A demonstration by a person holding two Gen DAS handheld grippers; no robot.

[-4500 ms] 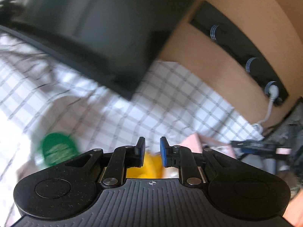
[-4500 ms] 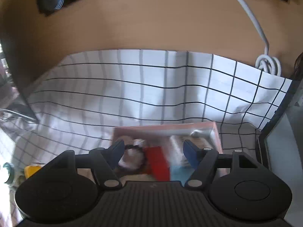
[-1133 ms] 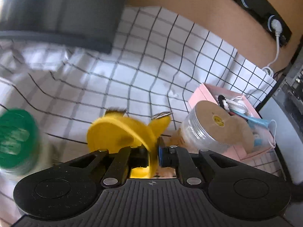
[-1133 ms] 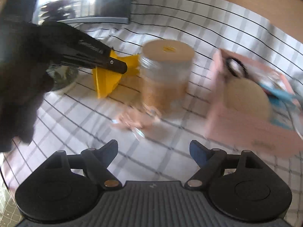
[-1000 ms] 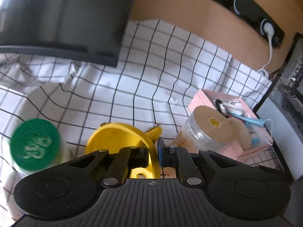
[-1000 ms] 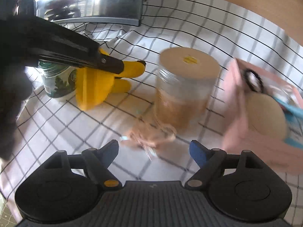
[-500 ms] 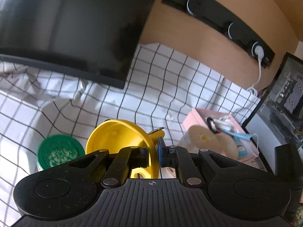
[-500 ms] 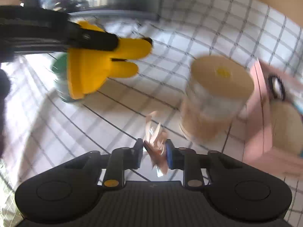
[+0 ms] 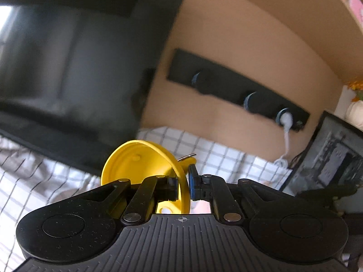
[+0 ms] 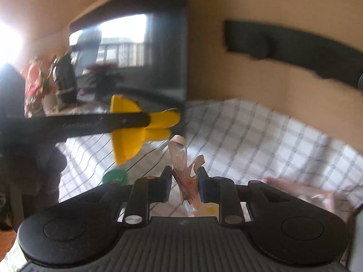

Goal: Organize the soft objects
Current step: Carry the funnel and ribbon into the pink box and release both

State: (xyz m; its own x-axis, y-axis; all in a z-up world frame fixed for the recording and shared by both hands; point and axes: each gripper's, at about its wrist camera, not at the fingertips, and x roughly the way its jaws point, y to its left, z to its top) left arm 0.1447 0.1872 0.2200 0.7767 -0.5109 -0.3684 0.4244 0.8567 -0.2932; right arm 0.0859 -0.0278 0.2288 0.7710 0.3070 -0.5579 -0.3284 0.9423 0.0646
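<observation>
Risk: the crinkly wrapper (image 10: 185, 176) is sitting loosely between the pads and could be slipping out mid-air. Right gripper (image 10: 184, 187) is clamping it, raised above the checked cloth (image 10: 249, 136). Left gripper (image 9: 183, 187) is pinching the yellow funnel (image 9: 140, 161) by its rim, held level, up off the table.

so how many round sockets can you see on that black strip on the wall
3 in the left wrist view: one at the strip's left end, one in the middle, one at the right end with a white plug in it. The right wrist view is too blurred to count.
</observation>
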